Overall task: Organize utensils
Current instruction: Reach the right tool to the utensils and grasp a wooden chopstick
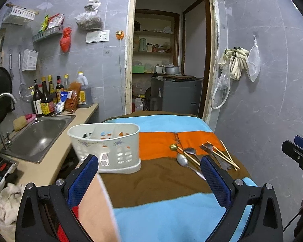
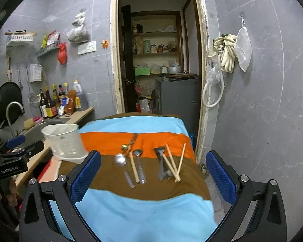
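Observation:
A white slotted utensil caddy [image 1: 109, 145] [image 2: 63, 143] stands at the left edge of a table draped in a blue, orange and brown striped cloth [image 1: 161, 181] [image 2: 143, 207]. Several metal spoons [image 1: 182, 159] [image 2: 120, 159], a gold spoon [image 1: 173, 146] [image 2: 125, 146] and wooden chopsticks [image 1: 226, 155] [image 2: 174, 162] lie loose on the brown and orange bands. My left gripper [image 1: 149, 165] hovers open in front of the caddy and the spoons, holding nothing. My right gripper [image 2: 153, 161] is open above the utensils, also empty. The other gripper shows at each frame's side edge.
A steel sink [image 1: 38, 137] with a tap [image 1: 2, 109] sits left of the table, with sauce bottles [image 1: 50, 98] on the counter [image 1: 84, 113] behind it. A doorway [image 1: 167, 60] opens behind the table. Gloves and a hose [image 1: 232, 66] hang on the grey right wall.

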Available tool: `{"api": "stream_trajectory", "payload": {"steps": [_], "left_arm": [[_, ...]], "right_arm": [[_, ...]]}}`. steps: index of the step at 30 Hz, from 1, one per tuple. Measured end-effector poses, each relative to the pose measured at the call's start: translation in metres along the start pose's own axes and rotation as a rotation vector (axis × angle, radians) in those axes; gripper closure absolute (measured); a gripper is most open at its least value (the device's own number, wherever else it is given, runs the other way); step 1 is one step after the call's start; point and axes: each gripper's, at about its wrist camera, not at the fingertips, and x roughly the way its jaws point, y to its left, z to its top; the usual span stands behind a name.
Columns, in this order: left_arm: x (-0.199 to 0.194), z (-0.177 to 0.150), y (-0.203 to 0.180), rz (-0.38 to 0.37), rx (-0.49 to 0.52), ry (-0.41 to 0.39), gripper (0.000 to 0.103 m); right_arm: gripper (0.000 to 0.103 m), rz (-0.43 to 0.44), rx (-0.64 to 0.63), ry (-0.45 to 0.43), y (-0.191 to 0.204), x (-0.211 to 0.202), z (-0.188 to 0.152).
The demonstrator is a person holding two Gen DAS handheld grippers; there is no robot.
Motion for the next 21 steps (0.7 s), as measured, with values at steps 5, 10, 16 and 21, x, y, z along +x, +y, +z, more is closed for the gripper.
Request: {"api": "stream_trajectory", "payload": {"steps": [5,10,16,21], "left_arm": [[0.042,0.008,-0.023,0.012,-0.003,0.032,0.001],[0.096,0.010,-0.039,0.003,-0.047,0.110,0.001],[0.158,0.000,-0.057,-0.014,-0.068,0.217,0.001],[0.190,-0.012,-0.065,-0.015,-0.069,0.285,0.001]], "right_arm": [[0.001,0.005,-0.027,0.017,-0.022,0.048,0.014],[0.001,0.051,0.006,0.113,-0.058,0.115,0.022],[0.001,0.093,0.047,0.258,-0.090,0.197,0.011],[0.002,0.123,0.121,0.386,-0.104,0.257,-0.012]]}}
